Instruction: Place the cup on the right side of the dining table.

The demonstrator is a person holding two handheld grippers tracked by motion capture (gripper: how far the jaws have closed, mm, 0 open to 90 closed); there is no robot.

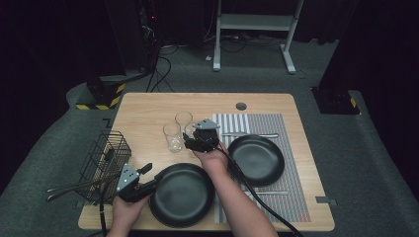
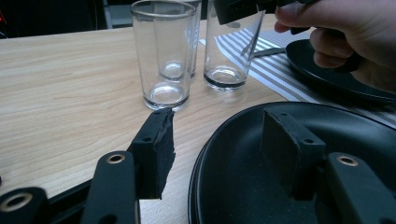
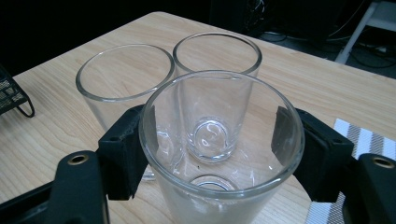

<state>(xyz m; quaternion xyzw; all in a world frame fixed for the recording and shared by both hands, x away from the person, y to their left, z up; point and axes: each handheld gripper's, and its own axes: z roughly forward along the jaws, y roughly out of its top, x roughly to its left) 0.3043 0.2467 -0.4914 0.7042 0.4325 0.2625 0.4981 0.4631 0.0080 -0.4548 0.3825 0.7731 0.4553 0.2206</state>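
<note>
At the bottom left of the high view, the left gripper (image 1: 147,169) is held by a hand over the near table edge, its jaws spread wide and straddling the rim of the round black plate (image 1: 182,194) at bottom centre; in the left gripper view one jaw stands outside the rim above the light wooden table (image 2: 60,93) and the other over the plate's inner surface, gripping nothing. Above that, at the centre of the high view, the right gripper (image 1: 189,140) sits around the nearest clear drinking glass (image 3: 219,154). In the right gripper view its two black pads flank the glass on both sides, just below the rim, and appear to touch its wall; the glass stands upright on the table. Two further clear glasses (image 3: 123,88) stand directly behind it, close together. To the right, a second black plate (image 1: 256,159) rests on a striped placemat (image 1: 291,197). At the left edge of the high view, a black wire basket (image 1: 106,160) sits on the table.
</note>
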